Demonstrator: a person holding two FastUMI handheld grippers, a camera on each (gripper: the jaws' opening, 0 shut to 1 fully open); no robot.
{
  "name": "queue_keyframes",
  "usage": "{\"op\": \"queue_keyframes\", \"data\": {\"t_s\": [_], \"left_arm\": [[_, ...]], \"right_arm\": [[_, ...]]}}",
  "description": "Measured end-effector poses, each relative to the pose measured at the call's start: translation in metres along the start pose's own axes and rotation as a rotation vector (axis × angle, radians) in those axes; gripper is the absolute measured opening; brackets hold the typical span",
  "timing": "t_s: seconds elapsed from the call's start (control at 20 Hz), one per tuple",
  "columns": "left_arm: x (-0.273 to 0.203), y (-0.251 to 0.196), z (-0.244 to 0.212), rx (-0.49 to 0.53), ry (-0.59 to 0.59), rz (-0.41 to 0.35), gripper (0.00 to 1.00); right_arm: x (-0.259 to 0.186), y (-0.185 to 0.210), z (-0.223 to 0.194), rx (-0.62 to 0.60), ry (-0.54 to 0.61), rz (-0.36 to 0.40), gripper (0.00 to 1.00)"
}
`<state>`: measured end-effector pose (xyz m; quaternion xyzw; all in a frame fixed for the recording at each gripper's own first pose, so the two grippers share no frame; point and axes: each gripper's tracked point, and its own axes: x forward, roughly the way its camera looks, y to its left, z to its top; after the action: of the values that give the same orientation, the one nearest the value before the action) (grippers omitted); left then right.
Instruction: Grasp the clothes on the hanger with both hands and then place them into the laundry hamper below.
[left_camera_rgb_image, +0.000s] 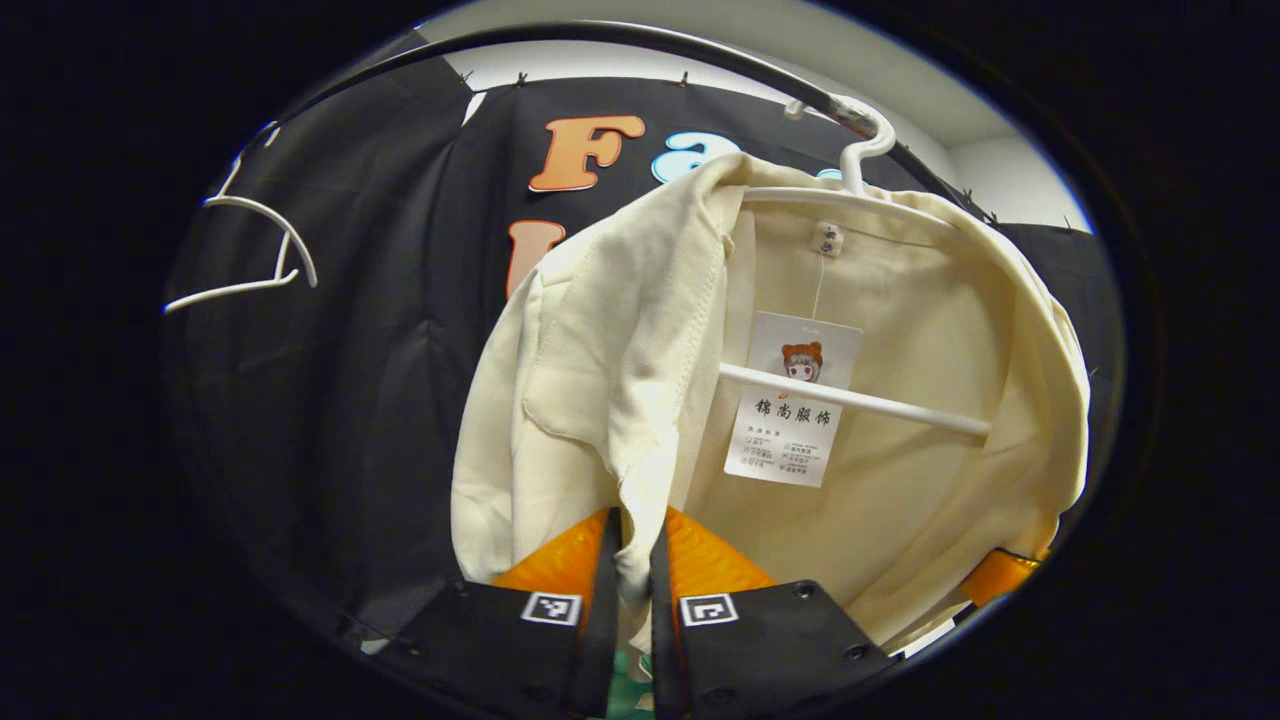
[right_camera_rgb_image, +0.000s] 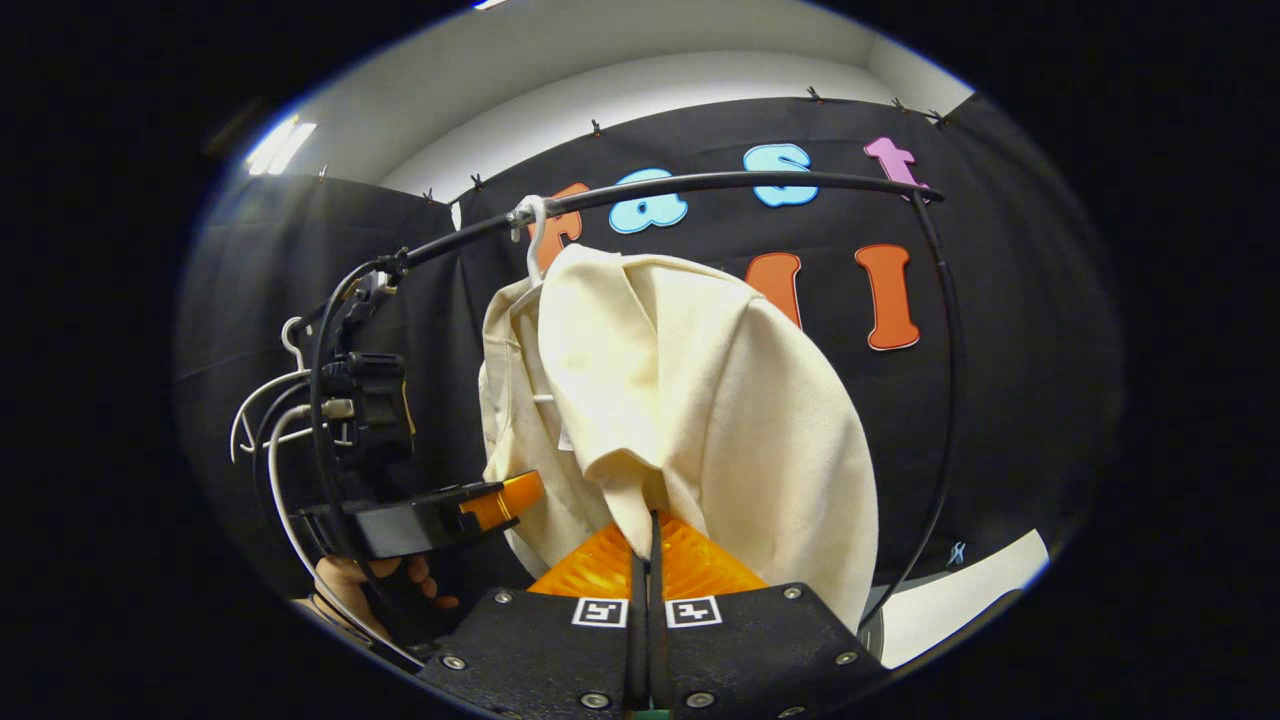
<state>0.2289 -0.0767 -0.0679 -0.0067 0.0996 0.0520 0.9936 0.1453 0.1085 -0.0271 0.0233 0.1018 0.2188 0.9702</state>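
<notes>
- Cream shirt (left_camera_rgb_image: 640, 380), soft woven cloth with a paper tag, hangs on a white hanger (left_camera_rgb_image: 860, 150) from the black rail (right_camera_rgb_image: 720, 185).
- Left tongs (left_camera_rgb_image: 635, 560) pinch its front edge tight.
- Right tongs (right_camera_rgb_image: 645, 560), closed, clamp a lower fold of the garment.

Black gripper (right_camera_rgb_image: 645, 560) housings with square markers, screws, white cable (right_camera_rgb_image: 285, 520).

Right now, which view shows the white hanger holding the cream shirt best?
The left gripper view: the white hanger shows its hook, shoulder and crossbar inside the open cream shirt. In the right gripper view the shirt covers it, leaving the hook on the rail.
</notes>
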Motion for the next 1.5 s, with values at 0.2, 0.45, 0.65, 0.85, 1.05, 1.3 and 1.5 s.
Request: {"op": "queue_keyframes", "data": {"t_s": [0.2,0.45,0.65,0.85,1.05,1.3,1.5], "left_arm": [[-0.015,0.002,0.010,0.015,0.001,-0.079,0.07],[-0.029,0.028,0.029,0.026,-0.017,-0.121,0.07],[-0.039,0.048,0.051,0.025,-0.044,-0.156,0.07],[-0.051,0.067,0.082,0.033,-0.099,-0.168,0.07],[-0.052,0.080,0.115,0.047,-0.156,-0.168,0.07],[-0.055,0.092,0.137,0.024,-0.181,-0.172,0.07],[-0.060,0.101,0.153,0.018,-0.199,-0.166,0.07]], "right_arm": [[-0.001,0.006,-0.003,0.000,0.004,-0.029,0.00],[-0.001,0.014,0.007,0.001,-0.027,-0.090,0.00],[-0.005,0.019,0.014,0.002,-0.060,-0.144,0.00],[-0.018,0.024,0.030,-0.017,-0.099,-0.177,0.00],[-0.029,0.022,0.058,-0.017,-0.144,-0.202,0.00],[-0.042,0.015,0.088,-0.040,-0.191,-0.227,0.00],[-0.051,0.002,0.112,-0.056,-0.219,-0.252,0.00]]}}
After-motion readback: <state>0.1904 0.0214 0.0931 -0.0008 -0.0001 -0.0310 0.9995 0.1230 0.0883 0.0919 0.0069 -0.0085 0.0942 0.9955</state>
